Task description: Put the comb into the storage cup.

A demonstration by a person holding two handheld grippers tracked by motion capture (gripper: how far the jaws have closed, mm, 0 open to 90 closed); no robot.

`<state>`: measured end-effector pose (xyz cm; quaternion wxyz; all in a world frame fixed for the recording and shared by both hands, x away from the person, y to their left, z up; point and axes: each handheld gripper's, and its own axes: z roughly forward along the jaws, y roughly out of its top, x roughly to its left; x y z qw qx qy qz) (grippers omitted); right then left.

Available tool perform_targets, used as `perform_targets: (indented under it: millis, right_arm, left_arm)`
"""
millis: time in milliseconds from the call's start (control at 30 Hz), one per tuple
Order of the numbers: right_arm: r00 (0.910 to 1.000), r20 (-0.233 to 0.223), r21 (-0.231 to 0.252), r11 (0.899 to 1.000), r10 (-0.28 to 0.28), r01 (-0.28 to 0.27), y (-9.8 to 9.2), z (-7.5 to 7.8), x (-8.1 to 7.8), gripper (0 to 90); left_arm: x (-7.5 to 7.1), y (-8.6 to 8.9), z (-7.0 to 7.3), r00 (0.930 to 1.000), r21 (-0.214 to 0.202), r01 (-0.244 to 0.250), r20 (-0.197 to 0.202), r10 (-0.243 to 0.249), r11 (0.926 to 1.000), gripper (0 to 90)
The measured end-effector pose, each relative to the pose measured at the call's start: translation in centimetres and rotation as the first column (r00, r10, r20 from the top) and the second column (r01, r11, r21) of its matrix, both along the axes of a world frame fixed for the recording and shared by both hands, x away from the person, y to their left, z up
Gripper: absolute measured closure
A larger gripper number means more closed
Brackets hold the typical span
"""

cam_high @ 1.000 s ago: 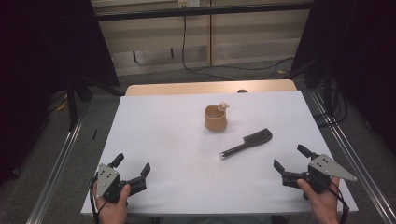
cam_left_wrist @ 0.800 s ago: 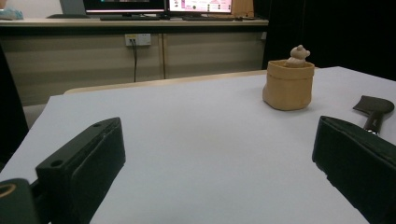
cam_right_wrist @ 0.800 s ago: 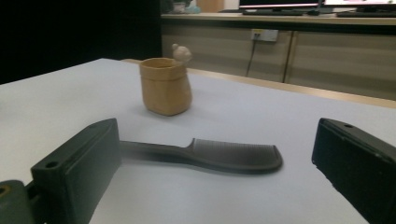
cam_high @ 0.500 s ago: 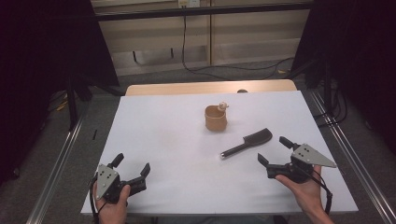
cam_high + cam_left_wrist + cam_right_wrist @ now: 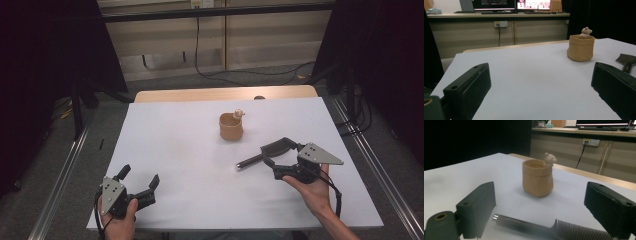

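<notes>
The right gripper (image 5: 281, 160) is straddling the black comb (image 5: 554, 228) with jaws spread wide, seemingly lining up a grasp just near of the tan cup (image 5: 231, 126), while the left gripper (image 5: 140, 183) is idling open at the near-left table (image 5: 175, 145) edge

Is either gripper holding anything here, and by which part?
Nothing is held. The right gripper is open around the comb lying on the table; the left gripper is open over bare table.

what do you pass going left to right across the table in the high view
left hand-held gripper → tan cup → black comb → right hand-held gripper
</notes>
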<state>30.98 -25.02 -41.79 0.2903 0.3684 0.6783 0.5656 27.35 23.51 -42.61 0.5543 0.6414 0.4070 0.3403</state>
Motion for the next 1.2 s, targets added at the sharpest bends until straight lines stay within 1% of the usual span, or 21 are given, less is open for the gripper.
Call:
perform_targets:
  millis: [67, 167, 333, 433, 500, 533, 600, 667, 700, 733, 800, 833, 900, 933, 967, 1033, 1133, 1200]
  right_arm:
    - [0.9999, 0.008, 0.003, 1.0, 0.009, -0.009, 0.3, 0.1, 0.3, 12.0]
    - [0.9998, 0.006, 0.004, 1.0, 0.02, -0.02, 0.6, 0.2, 0.7, 14.3]
    - [0.9999, 0.01, 0.004, 1.0, 0.01, -0.01, 1.0, 0.2, 1.7, 18.2]
    - [0.9997, 0.013, 0.006, 1.0, 0.022, -0.022, 1.5, 0.3, 2.2, 20.1]
    - [0.9996, 0.014, 0.017, 1.0, 0.025, -0.026, 1.9, 0.4, 2.5, 23.9]
    - [0.9994, 0.01, 0.024, 0.999, 0.033, -0.033, 2.1, 0.4, 2.6, 23.9]
    - [0.998, -0.004, 0.028, 0.998, 0.063, -0.062, 2.7, 0.3, 3.2, 27.9]
    - [0.9978, -0.004, 0.031, 0.997, 0.066, -0.066, 2.8, 0.3, 3.3, 29.0]
    - [0.9971, -0.005, 0.027, 0.997, 0.076, -0.076, 3.1, 0.3, 3.7, 32.5]
    - [0.9971, -0.005, 0.027, 0.997, 0.076, -0.076, 3.1, 0.3, 3.7, 32.5]
    - [0.9965, -0.007, 0.028, 0.996, 0.083, -0.083, 3.4, 0.3, 4.0, 36.9]
    - [0.9971, -0.012, 0.034, 0.997, 0.075, -0.074, 3.6, 0.2, 4.2, 40.2]
    - [0.9964, -0.025, 0.047, 0.996, 0.081, -0.08, 3.7, 0.0, 4.5, 47.8]
    - [0.9958, -0.027, 0.033, 0.996, 0.087, -0.086, 3.9, -0.2, 4.8, 54.3]
    - [0.9958, -0.027, 0.033, 0.996, 0.087, -0.086, 3.9, -0.2, 4.8, 54.3]
    - [0.9952, -0.02, 0.022, 0.995, 0.096, -0.096, 4.0, -0.2, 4.9, 58.8]
    - [0.993, 0.004, 0.01, 0.993, 0.118, -0.118, 4.0, 0.2, 5.0, 67.3]
    - [0.9913, 0.007, 0.007, 0.991, 0.132, -0.132, 4.0, 0.4, 5.1, 74.1]
  left_arm:
    - [0.0, 0.0, 0.0, 1.0, -0.004, 0.004, 0.001, -0.004, 1.0, 2.7]
    - [0.1, 0.0, 0.0, 1.0, -0.002, 0.003, -0.003, -0.003, 1.0, 2.6]
    - [0.1, 0.0, 0.0, 1.0, -0.007, 0.007, 0.001, -0.007, 1.0, 2.6]
    - [0.1, 0.0, 0.0, 1.0, -0.003, 0.008, 0.001, -0.008, 1.0, 2.6]
    - [0.1, 0.0, 0.0, 1.0, -0.004, 0.009, -0.002, -0.009, 1.0, 2.6]
    - [0.1, 0.0, 0.0, 1.0, -0.003, 0.008, -0.002, -0.008, 1.0, 2.6]
    - [0.1, 0.0, 0.0, 1.0, -0.01, 0.008, -0.003, -0.008, 0.9999, 2.6]
    - [0.1, 0.0, 0.0, 1.0, -0.007, 0.009, -0.002, -0.009, 0.9999, 2.6]
    - [0.1, 0.0, 0.0, 1.0, -0.007, 0.009, -0.001, -0.009, 0.9999, 2.6]
    - [0.1, 0.0, 0.0, 1.0, -0.006, 0.009, -0.001, -0.009, 0.9999, 2.6]
    - [0.1, 0.0, 0.0, 0.9999, -0.005, 0.01, -0.002, -0.01, 0.9999, 2.6]
    - [0.1, 0.0, 0.1, 0.9999, -0.006, 0.014, -0.002, -0.014, 0.9999, 2.6]
    - [0.0, -0.1, 0.1, 0.9997, -0.015, 0.023, -0.001, -0.023, 0.9996, 2.6]
    - [0.1, -0.1, 0.1, 0.9998, -0.011, 0.022, -0.001, -0.022, 0.9997, 2.6]
    - [0.1, -0.1, 0.1, 0.9998, -0.011, 0.02, -0.002, -0.02, 0.9997, 2.6]
    - [0.1, 0.0, 0.0, 0.9998, -0.013, 0.02, -0.007, -0.02, 0.9997, 2.6]
    - [0.2, 0.0, 0.0, 0.9997, -0.004, 0.022, -0.009, -0.022, 0.9998, 2.6]
    - [0.2, 0.0, 0.0, 0.9997, 0.0, 0.025, -0.009, -0.025, 0.9997, 2.6]
